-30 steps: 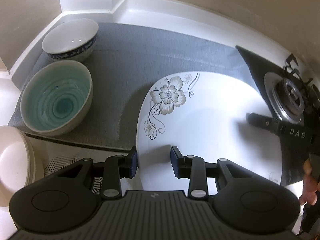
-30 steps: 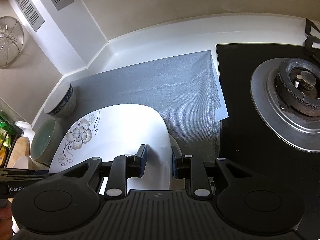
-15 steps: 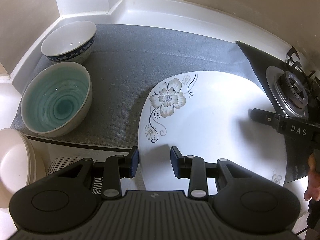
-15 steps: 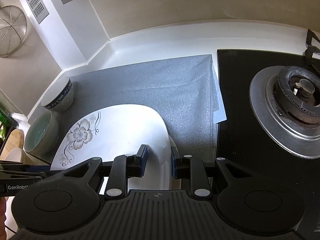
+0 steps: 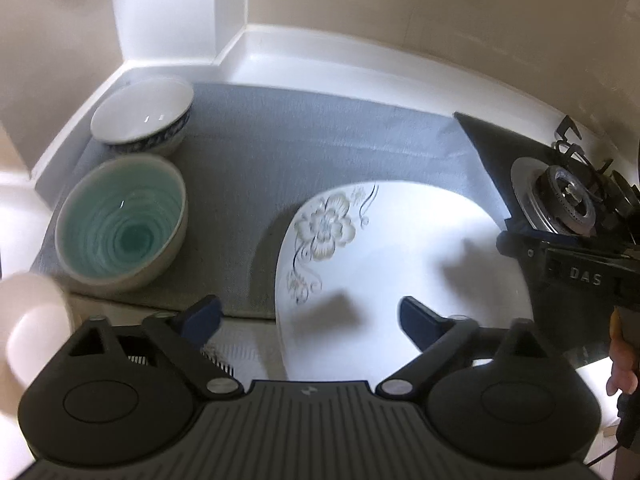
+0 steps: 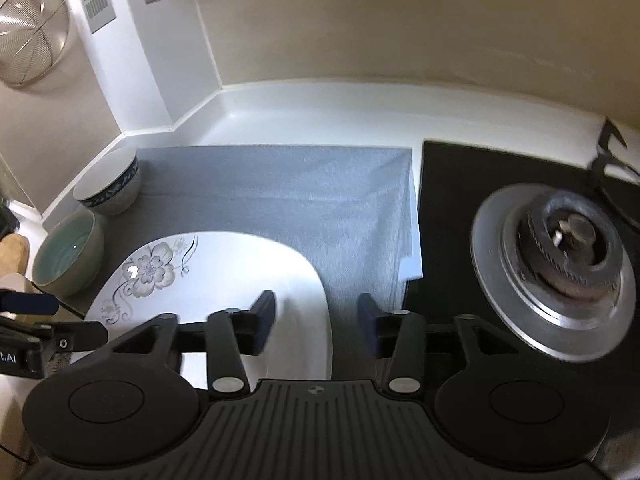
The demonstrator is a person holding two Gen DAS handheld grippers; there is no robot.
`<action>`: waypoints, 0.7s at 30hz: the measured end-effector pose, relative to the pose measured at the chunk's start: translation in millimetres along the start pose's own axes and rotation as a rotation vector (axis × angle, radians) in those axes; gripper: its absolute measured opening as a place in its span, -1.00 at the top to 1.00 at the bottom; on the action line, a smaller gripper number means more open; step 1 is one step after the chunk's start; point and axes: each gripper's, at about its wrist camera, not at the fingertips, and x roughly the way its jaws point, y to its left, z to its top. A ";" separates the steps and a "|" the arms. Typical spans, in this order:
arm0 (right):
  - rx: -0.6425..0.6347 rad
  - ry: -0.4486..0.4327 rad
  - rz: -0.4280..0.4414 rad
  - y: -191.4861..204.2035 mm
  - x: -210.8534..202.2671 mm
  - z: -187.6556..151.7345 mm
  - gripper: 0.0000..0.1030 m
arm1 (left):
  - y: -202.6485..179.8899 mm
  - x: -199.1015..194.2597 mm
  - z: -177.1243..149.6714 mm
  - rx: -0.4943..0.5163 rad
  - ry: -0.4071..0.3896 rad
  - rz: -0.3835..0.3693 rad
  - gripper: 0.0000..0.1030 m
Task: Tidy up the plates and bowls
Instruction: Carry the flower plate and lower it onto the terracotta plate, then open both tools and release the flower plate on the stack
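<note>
A white plate with a grey flower print (image 5: 392, 264) (image 6: 224, 276) lies flat on the grey mat (image 5: 320, 140) (image 6: 280, 184). My left gripper (image 5: 310, 318) is over the plate's near left rim. Its jaws are opening wide, and the pads stand clear of the rim between them. My right gripper (image 6: 316, 322) straddles the plate's right rim. Its jaws are opening too and do not press on the plate. A teal-glazed bowl (image 5: 120, 232) (image 6: 68, 256) and a white bowl with a blue band (image 5: 142, 120) (image 6: 108, 188) stand at the mat's left end.
A black hob with a gas burner (image 6: 560, 272) (image 5: 560, 196) borders the mat on the right. Cream plates (image 5: 28, 320) sit left of the mat's front corner. A wire strainer (image 6: 28, 36) hangs on the left wall. A hand (image 5: 622, 368) holds the right gripper.
Both grippers were shut on the plate's rims; now their jaws have spread off them. The left gripper has pulled back and up a little, and the plate rests on the mat.
</note>
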 end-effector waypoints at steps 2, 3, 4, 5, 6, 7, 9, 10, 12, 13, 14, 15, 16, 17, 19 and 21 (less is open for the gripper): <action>0.010 0.025 0.012 2.8 -7.1 -1.6 -0.15 | 2.1 -3.6 -2.2 -0.032 0.024 -0.011 -0.99; 0.012 0.033 0.017 5.1 -11.4 -2.9 -0.24 | 2.3 -5.5 -4.3 -0.036 0.037 -0.013 -0.99; 0.012 0.042 0.019 8.7 -16.2 -4.8 -0.28 | 2.0 -7.7 -6.7 -0.038 0.049 -0.008 -0.99; 0.009 0.052 0.023 13.2 -19.9 -6.8 -0.33 | 2.0 -10.1 -8.9 -0.039 0.055 0.001 -0.99; 0.003 0.062 0.031 17.8 -24.6 -9.0 -0.36 | 1.6 -12.8 -11.2 -0.035 0.057 0.012 -0.99; -0.001 0.070 0.035 22.3 -28.8 -11.0 -0.37 | 0.8 -15.6 -13.4 -0.026 0.058 0.027 -0.99; -0.010 0.081 0.040 33.1 -37.4 -15.5 -0.40 | -1.0 -20.4 -17.2 -0.003 0.055 0.064 -0.99; -0.014 0.083 0.041 37.7 -40.9 -17.2 -0.41 | 0.6 -22.2 -19.2 0.005 0.053 0.079 -0.99; -0.029 0.088 0.040 48.2 -47.3 -20.6 -0.45 | 2.2 -25.4 -23.0 0.008 0.049 0.099 -0.99; -0.037 0.089 0.039 53.0 -49.7 -21.4 -0.45 | 3.8 -26.2 -24.0 0.002 0.052 0.102 -0.99; -0.044 0.090 0.038 57.4 -52.3 -22.8 -0.47 | 5.8 -27.2 -25.1 -0.009 0.056 0.101 -0.99; -0.052 0.093 0.038 61.0 -54.2 -23.7 -0.47 | 8.4 -28.8 -26.7 -0.020 0.058 0.098 -0.99; -0.060 0.096 0.037 64.6 -55.3 -24.2 -0.50 | 11.2 -30.5 -27.6 -0.032 0.058 0.096 -0.99; -0.066 0.096 0.035 68.4 -56.9 -25.2 -0.52 | 14.2 -32.8 -28.7 -0.040 0.056 0.096 -0.99; -0.077 0.094 0.031 74.6 -58.8 -25.6 -0.53 | 18.7 -36.9 -31.0 -0.042 0.048 0.095 -0.99; -0.087 0.094 0.030 79.8 -60.2 -26.1 -0.53 | 19.7 -39.3 -33.5 -0.034 0.043 0.097 -0.99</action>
